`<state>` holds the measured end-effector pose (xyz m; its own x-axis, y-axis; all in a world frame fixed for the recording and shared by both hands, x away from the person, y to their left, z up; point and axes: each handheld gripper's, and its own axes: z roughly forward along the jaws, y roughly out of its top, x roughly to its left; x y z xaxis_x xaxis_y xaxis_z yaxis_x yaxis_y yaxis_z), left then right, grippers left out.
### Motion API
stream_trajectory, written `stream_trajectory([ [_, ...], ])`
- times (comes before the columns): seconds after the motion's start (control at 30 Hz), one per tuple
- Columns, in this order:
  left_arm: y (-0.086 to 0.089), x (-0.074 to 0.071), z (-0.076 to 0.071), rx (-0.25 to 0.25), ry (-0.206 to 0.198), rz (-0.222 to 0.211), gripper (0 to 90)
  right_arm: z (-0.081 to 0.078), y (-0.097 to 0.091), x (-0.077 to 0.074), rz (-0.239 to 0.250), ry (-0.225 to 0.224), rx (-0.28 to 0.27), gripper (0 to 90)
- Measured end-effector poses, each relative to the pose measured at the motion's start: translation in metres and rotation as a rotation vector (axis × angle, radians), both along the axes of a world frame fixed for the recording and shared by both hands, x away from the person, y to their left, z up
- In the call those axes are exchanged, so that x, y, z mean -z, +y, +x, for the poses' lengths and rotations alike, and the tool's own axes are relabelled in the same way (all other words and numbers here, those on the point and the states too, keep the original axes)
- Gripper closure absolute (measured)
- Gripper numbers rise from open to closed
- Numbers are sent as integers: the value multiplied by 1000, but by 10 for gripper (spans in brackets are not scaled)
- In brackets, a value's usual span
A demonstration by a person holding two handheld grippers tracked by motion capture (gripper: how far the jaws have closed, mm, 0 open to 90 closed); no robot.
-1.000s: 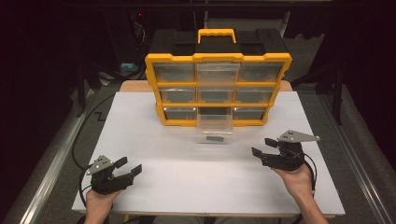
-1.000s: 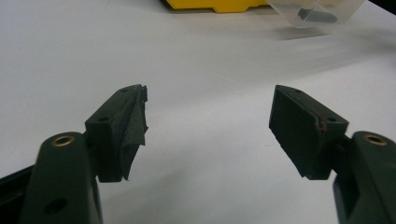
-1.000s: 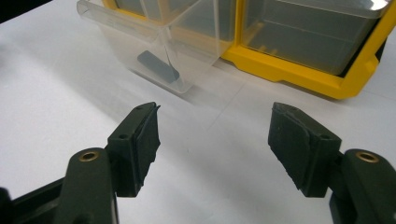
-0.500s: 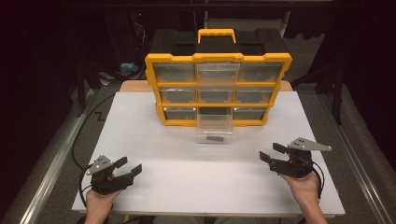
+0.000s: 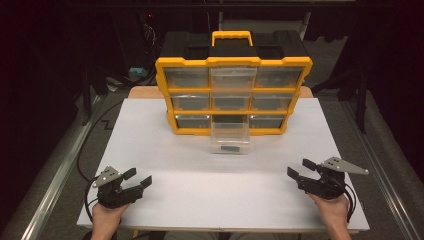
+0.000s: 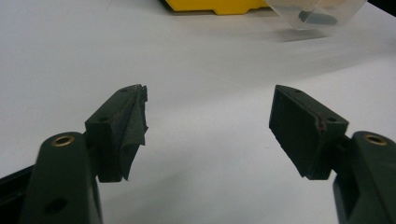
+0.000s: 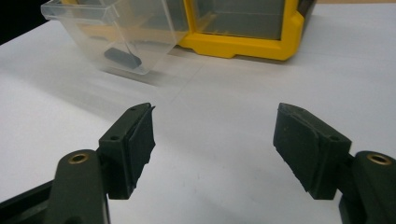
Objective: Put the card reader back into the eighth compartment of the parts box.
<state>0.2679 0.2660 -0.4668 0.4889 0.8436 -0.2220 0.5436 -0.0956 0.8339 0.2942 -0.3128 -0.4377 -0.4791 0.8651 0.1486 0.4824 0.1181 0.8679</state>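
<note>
I see a yellow and black drawer organizer point(image 5: 233, 85) standing upright at the far middle of the white table point(image 5: 200, 190), handle on top, three rows of clear drawers. The bottom middle clear drawer point(image 5: 230, 136) is pulled out toward me, its front end tilted down and resting on the table. A small dark part point(image 5: 230, 148) lies inside it near the front.

My left hand-held gripper point(image 5: 135, 179) sits at the near left corner of the table, held in my left hand point(image 5: 105, 215), jaws spread apart, nothing between them. In the left gripper view the left hand-held gripper point(image 6: 210, 126) shows both black jaws wide open over bare white table, with the drawer point(image 6: 317, 14) and its dark part point(image 6: 317, 17) at the top right edge, well apart from the jaws. The pad on the left jaw looks frayed.

My right hand-held gripper point(image 5: 300, 168) is at the near right side, held in my right hand point(image 5: 332, 212), jaws also spread, empty, pointing left toward the table middle. In the right gripper view the right hand-held gripper point(image 7: 212, 135) has its jaws open over the table, the tilted drawer point(image 7: 107, 32) ahead at upper left with the dark part point(image 7: 122, 57) at its bottom, and the organizer's yellow base point(image 7: 243, 46) behind it. Both hand-held grippers are well apart from the drawer and from each other.
</note>
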Motion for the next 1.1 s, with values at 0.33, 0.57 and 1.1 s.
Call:
stream_trajectory([
  [0.33,0,0,0,-2,-3,-5,283,-13,-17,10,26,-27,49,268],
  [0.57,1,-1,-1,-3,-10,-12,283,-22,-23,16,37,-42,67,246],
  [1.1,1,-1,-2,-3,-17,-20,283,-45,-38,25,64,-70,119,229],
])
